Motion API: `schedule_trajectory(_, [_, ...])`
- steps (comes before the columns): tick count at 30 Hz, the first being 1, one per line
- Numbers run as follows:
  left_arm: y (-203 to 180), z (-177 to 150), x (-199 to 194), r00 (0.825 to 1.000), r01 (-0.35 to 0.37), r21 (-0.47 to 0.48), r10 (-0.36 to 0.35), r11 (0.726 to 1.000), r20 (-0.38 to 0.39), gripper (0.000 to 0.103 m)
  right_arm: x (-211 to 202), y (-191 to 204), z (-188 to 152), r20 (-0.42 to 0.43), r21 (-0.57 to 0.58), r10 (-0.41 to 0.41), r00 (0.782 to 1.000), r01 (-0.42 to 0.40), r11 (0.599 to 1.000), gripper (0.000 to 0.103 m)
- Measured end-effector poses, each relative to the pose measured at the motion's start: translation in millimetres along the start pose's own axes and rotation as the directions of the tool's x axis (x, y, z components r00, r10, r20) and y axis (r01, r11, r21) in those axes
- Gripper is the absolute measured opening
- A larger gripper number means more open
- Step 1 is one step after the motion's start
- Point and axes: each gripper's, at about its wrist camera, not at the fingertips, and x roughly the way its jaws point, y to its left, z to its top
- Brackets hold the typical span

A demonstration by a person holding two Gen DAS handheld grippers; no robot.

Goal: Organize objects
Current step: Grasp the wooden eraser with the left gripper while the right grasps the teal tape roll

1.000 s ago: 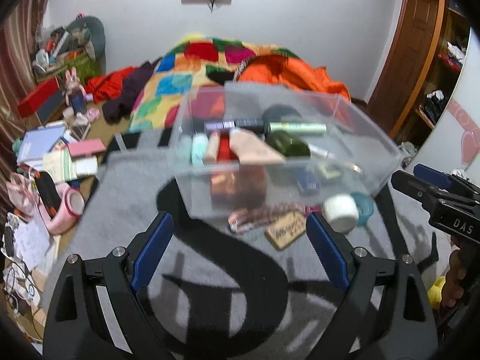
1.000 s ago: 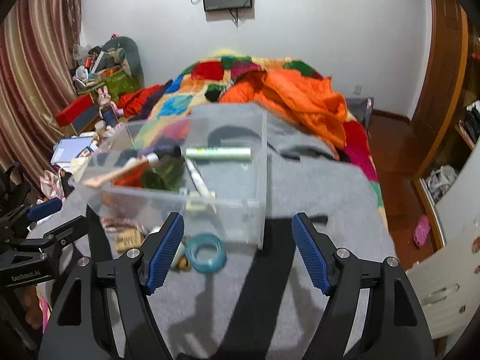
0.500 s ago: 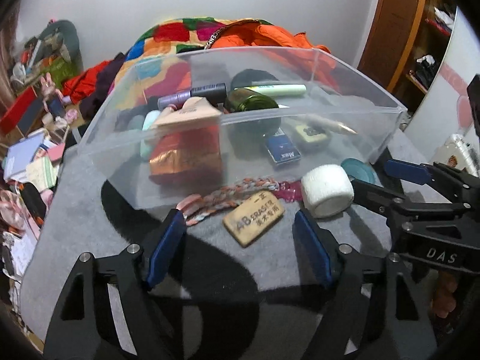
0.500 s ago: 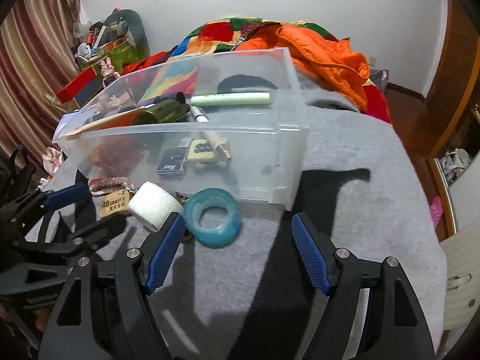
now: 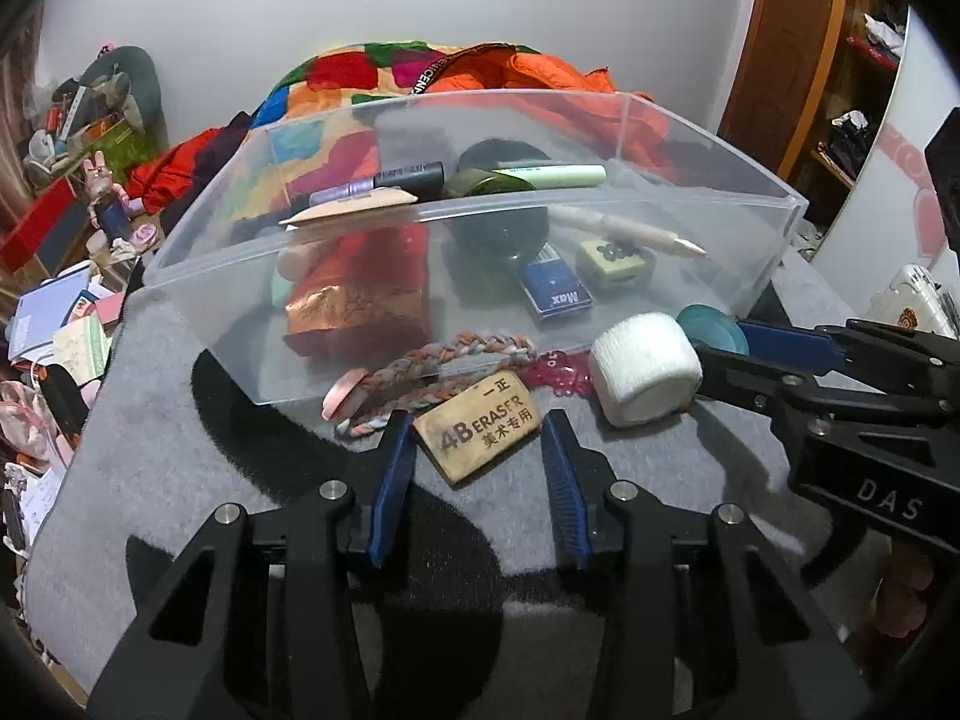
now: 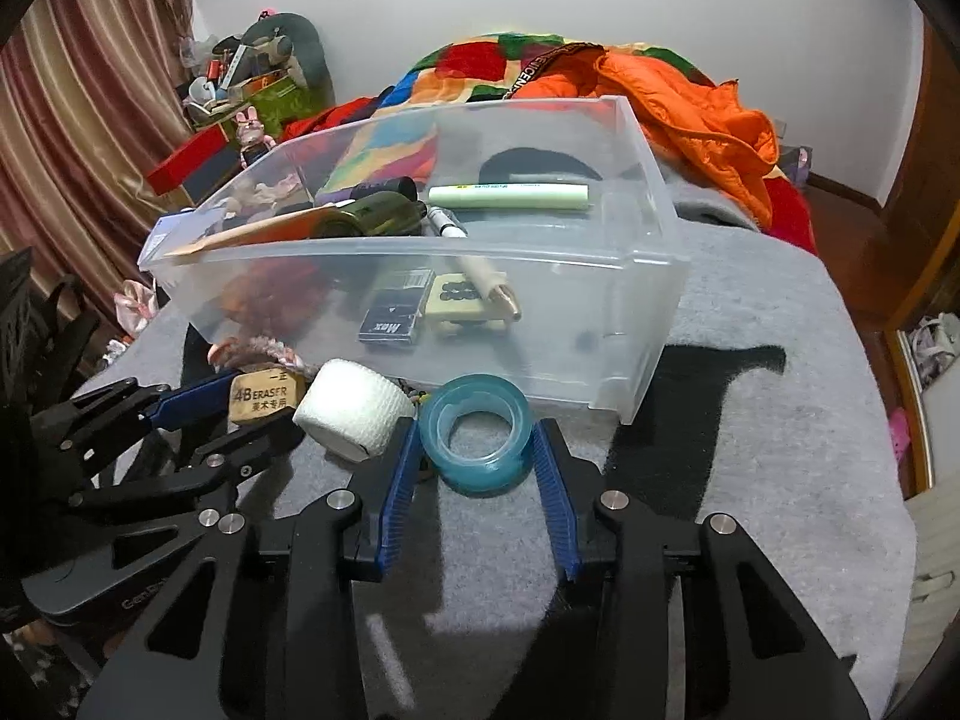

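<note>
A clear plastic bin holding several small items stands on a grey blanket. In front of it lie a tan 4B eraser, a white tape roll, a blue tape roll and a braided cord. My left gripper has its jaws narrowed around the eraser, close to both sides; contact is unclear. My right gripper has its jaws narrowed around the blue tape roll, close to both sides.
A pink item lies between the eraser and the white roll. Behind the bin is a bed with a patchwork quilt and an orange jacket. Clutter covers the floor at left. A wooden door stands at right.
Both grippers moved forward and down toward the items before the bin, and both narrowed their jaws: the left around the eraser, the right around the blue tape roll.
</note>
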Motion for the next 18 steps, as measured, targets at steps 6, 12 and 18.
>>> schedule_trajectory(6, [6, -6, -13, 1.0, 0.008, -0.018, -0.008, 1.0, 0.005, 0.043, -9, -2, -5, 0.009, 0.008, -0.013, 1.0, 0.013, 1.0, 0.035])
schedule_trajectory(12, [20, -3, -30, 0.999, 0.018, -0.068, -0.016, 0.998, 0.037, 0.043, -28, -6, -1, 0.054, 0.027, -0.019, 0.998, 0.018, 0.999, 0.035])
schedule_trajectory(18, [24, 5, -52, 0.995, 0.033, -0.086, -0.025, 0.996, 0.095, 0.043, -52, -2, 7, 0.129, 0.034, -0.011, 0.992, 0.006, 0.999, 0.035])
